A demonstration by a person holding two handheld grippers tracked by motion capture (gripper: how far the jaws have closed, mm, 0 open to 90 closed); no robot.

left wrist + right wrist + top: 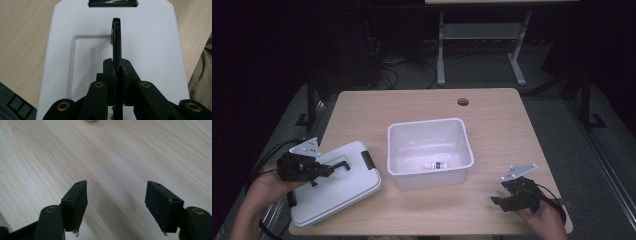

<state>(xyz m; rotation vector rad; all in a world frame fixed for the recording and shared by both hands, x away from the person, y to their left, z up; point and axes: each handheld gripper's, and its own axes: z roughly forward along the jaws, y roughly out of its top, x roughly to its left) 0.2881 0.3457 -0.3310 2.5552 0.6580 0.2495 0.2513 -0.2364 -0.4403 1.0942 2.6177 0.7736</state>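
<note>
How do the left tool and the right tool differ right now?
The left tool is shut on the lid's black handle; the right tool stands open with nothing between its jaws. The left tool sits over the white lid; the right tool sits over bare table, right of the white tub. Both are black and hand-held.

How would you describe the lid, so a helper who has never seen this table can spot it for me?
On the light wooden table, look left of the open white plastic tub. There lies the flat white rectangular plastic lid, near the table's front left corner. Unlike the tub, it is flat and carries black latches and a black handle, on which the left claw is shut.
</note>
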